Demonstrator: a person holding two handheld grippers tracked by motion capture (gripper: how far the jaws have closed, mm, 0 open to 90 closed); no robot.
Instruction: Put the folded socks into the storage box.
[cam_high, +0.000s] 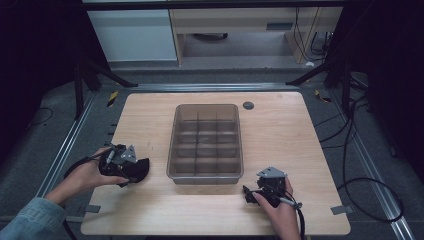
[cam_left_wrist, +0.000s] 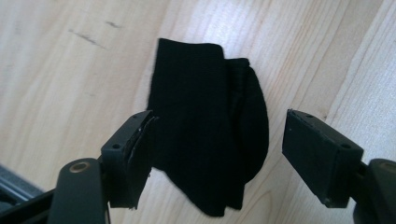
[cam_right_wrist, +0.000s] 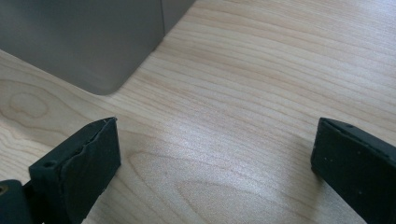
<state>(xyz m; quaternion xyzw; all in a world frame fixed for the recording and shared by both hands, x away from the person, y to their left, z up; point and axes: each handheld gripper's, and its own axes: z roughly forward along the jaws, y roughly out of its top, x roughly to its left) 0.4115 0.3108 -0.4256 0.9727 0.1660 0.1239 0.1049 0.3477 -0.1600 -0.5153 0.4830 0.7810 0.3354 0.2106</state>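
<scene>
Open claw (cam_left_wrist: 217, 156) straddles folded black sock (cam_left_wrist: 205, 130)

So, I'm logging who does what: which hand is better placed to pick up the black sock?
Left. Its tool sits over the black sock, open jaws on either side. The right tool is open over bare table beside the divided bin.
</scene>
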